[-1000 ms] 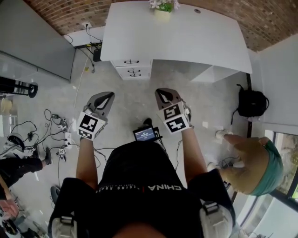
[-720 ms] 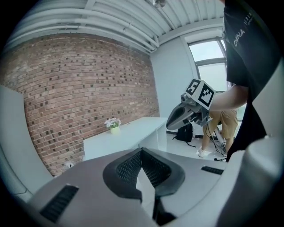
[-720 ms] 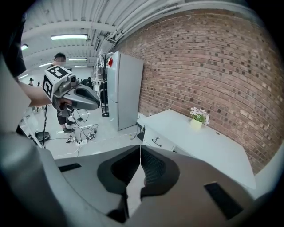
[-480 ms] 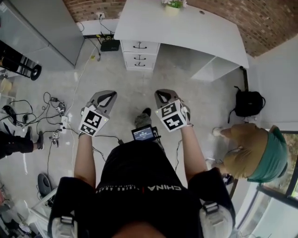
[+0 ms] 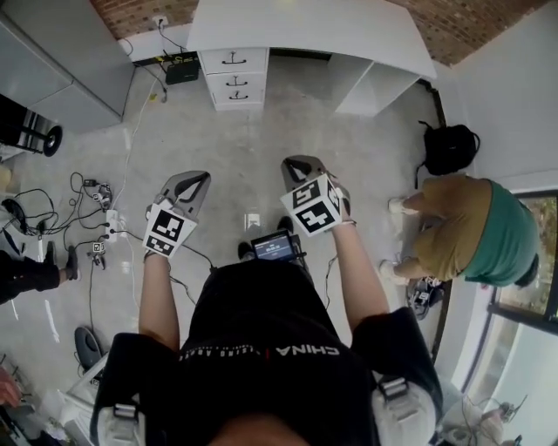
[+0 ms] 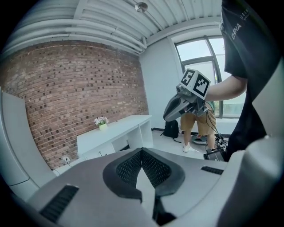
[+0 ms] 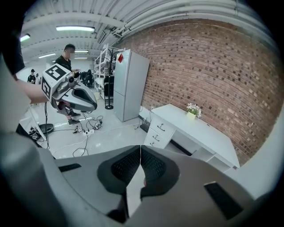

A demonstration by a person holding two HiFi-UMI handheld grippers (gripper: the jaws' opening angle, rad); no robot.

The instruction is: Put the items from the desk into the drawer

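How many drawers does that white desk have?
3, stacked at the left end of the white desk as the head view shows it: top drawer, middle drawer, bottom drawer, all shut. None seems hidden.

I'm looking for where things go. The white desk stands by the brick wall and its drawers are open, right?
Not quite. The white desk stands by the brick wall, but its drawers are shut; the right gripper view shows it.

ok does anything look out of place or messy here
Only the loose black cables sprawled across the grey floor, out beyond the left gripper. The white desk stands straight, its drawers all shut.
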